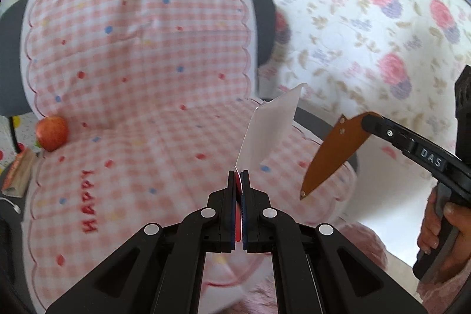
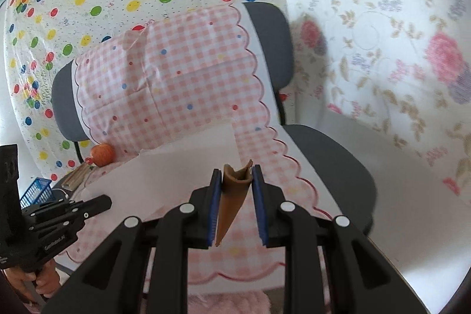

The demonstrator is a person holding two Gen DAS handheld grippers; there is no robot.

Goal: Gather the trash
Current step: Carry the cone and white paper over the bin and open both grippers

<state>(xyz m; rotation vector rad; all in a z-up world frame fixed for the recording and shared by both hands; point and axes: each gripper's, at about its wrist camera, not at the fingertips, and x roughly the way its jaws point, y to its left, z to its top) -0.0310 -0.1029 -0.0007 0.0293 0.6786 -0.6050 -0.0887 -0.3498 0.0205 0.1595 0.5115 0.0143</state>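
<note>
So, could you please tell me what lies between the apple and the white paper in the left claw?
Only bare pink checked cushion cover lies between the apple and the white paper, as the left wrist view shows.

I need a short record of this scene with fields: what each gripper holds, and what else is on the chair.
left gripper: shut on a white paper sheet
right gripper: shut on a brown cone-shaped wrapper
chair: dark, draped with a pink checked cloth
apple: on the seat, by the backrest
blue basket: beyond the chair, partly hidden
</note>
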